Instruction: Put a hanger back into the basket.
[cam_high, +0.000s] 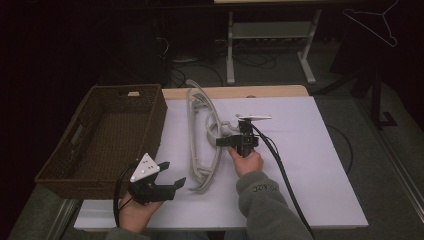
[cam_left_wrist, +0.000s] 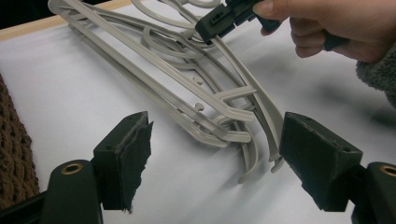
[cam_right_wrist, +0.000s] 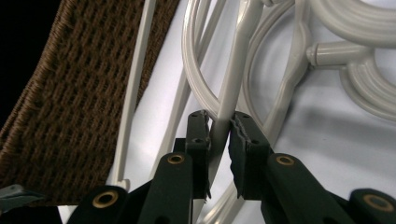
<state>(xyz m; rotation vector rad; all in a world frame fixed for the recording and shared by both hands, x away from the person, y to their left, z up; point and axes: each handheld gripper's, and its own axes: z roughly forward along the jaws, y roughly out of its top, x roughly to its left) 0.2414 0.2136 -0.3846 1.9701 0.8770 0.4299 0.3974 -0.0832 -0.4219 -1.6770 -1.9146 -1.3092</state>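
A pile of grey plastic hangers (cam_high: 202, 145) lies on the white sheet, just right of the basket. My right gripper (cam_high: 222, 141) reaches into the pile from the right. In the right gripper view its pads (cam_right_wrist: 218, 122) press from both sides on one thin hanger bar (cam_right_wrist: 233, 88). The left gripper view catches that gripper (cam_left_wrist: 219, 21) at the top, held by a hand. My left gripper (cam_high: 172, 175) is near the table's front edge, left of the pile's near end. Its jaws (cam_left_wrist: 215, 158) stand wide open, with the hanger tips (cam_left_wrist: 233, 135) lying ahead of them, untouched.
A brown wicker basket (cam_high: 157, 125) stands at the left, hanging over the table's side; its wall (cam_right_wrist: 70, 93) is close to the held hanger. White sheet (cam_high: 310, 165) spreads to the right of the hand. A wire hanger (cam_high: 380, 22) hangs far back right.
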